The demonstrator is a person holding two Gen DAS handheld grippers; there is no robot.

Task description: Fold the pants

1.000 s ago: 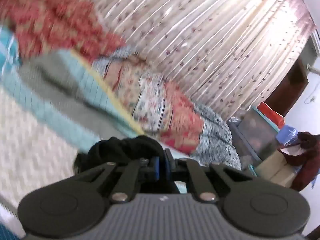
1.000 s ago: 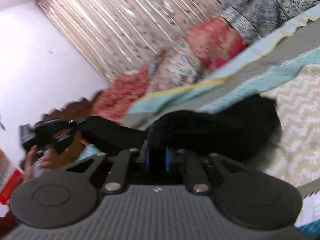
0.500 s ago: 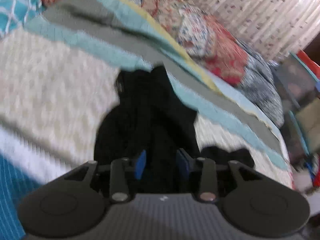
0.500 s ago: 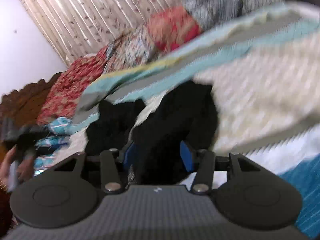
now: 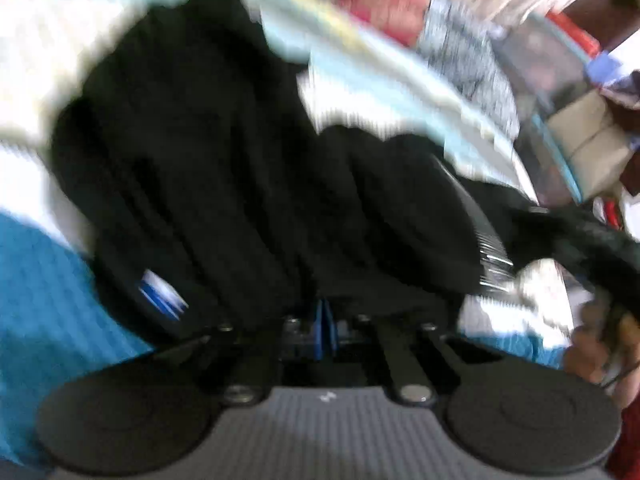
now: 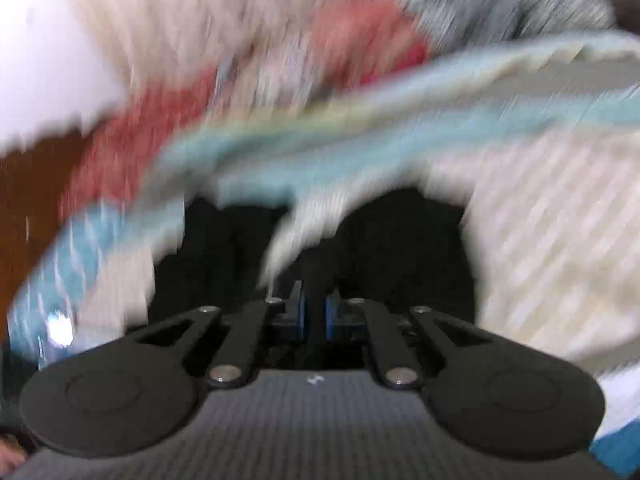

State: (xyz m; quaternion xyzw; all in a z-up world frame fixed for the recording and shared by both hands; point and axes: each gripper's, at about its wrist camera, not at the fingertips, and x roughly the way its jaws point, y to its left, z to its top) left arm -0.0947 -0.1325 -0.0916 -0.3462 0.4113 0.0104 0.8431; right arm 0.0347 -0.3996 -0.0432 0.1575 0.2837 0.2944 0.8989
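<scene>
The black pants [image 5: 192, 152] lie spread on the bed, blurred by motion, with a small blue and white label [image 5: 162, 294] near the left. My left gripper [image 5: 325, 330] is shut, its blue pads together at the near edge of the pants; whether cloth is pinched is unclear. In the right wrist view the pants [image 6: 400, 248] show as two dark legs ahead. My right gripper [image 6: 315, 314] is nearly closed on a strip of the black cloth between its blue pads. The other gripper and a hand [image 5: 600, 344] show at the right of the left wrist view.
The bed has a cream zigzag cover [image 6: 552, 232] with teal and grey stripes [image 6: 360, 120], and a blue sheet [image 5: 44, 280] at the near edge. Red floral pillows [image 6: 360, 40] and a curtain lie beyond. Boxes [image 5: 588, 148] stand past the bed's right side.
Both grippers were shut on the pants, opened half a second ago over the bed, and have closed again. Both views have dropped closer to the pants and are heavily blurred.
</scene>
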